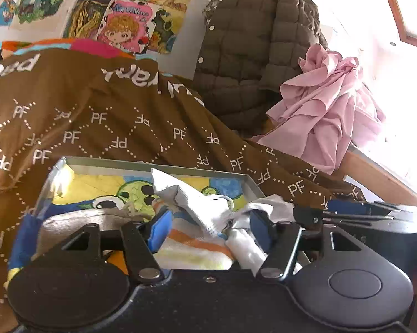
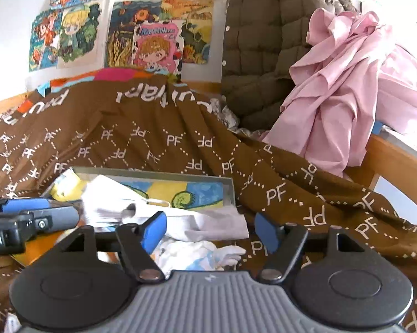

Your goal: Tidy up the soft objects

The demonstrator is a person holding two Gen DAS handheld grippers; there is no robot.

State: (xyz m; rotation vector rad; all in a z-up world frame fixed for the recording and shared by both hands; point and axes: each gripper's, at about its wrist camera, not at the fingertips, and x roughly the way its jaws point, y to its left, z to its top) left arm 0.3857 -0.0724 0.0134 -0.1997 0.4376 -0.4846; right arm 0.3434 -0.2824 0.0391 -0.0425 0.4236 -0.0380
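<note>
Two hand-held grippers hovered side by side over a shallow grey tray (image 1: 246, 178) that sat on a brown cloth printed with white "PF" letters (image 1: 102, 122). The left hand-held gripper (image 1: 208, 226) had its blue-padded jaws apart, nothing pinched between them; below and between the pads lay a crumpled white cloth (image 1: 197, 208), and at 6 o'clock from it a folded towel with orange and yellow stripes (image 1: 191, 249). The right hand-held gripper (image 2: 211, 229) also stood with jaws apart, gripping nothing; a flat white cloth (image 2: 219, 224) lay just past its left pad, with a bunched white-and-pale-blue cloth (image 2: 197, 252) beneath. No earlier view was given, so no motion is told here.

The tray's floor carried a bright cartoon picture in yellow, blue and green (image 1: 130, 191). In the left view, the other gripper's fingers poked in at 3 o'clock (black and blue). At 1 o'clock hung a quilted olive jacket (image 1: 250, 50), and beside it at 2 o'clock a rumpled pink garment (image 1: 327, 105) was draped over a wooden rail (image 1: 380, 177). Colourful cartoon posters (image 2: 152, 44) covered the wall at 11 o'clock.
</note>
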